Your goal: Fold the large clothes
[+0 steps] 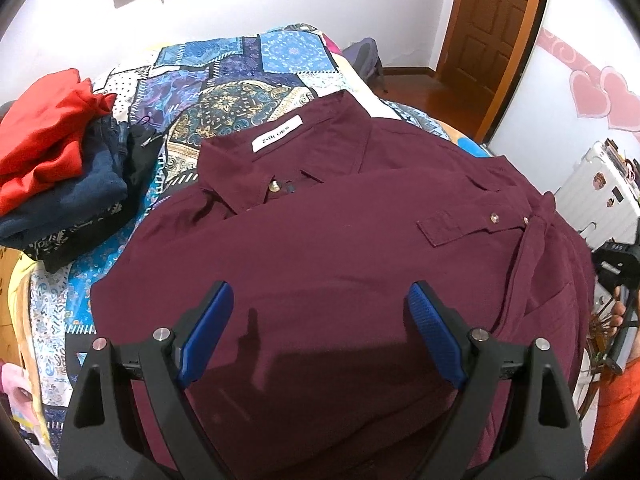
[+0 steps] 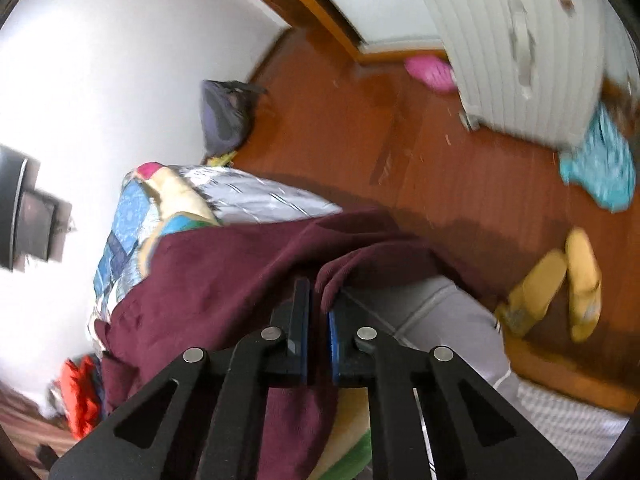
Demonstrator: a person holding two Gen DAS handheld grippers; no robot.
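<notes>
Left gripper [image 1: 320,320] gapes wide, holding nothing, above the maroon shirt's [image 1: 340,240] hem; collar lies beyond it. Right gripper [image 2: 319,312] pinches the shirt's side edge, nearer the fold.

counts: 1 maroon shirt [image 1: 328,240], 1 stack of folded clothes [image 1: 60,172] left of the left claw [image 1: 320,320], 2 yellow slippers [image 2: 560,288] and 1 pink slipper [image 2: 430,73] beyond the right claw [image 2: 320,308]

Matt maroon cloth shirt [image 1: 328,248]; glossy wooden floor [image 2: 420,152].
</notes>
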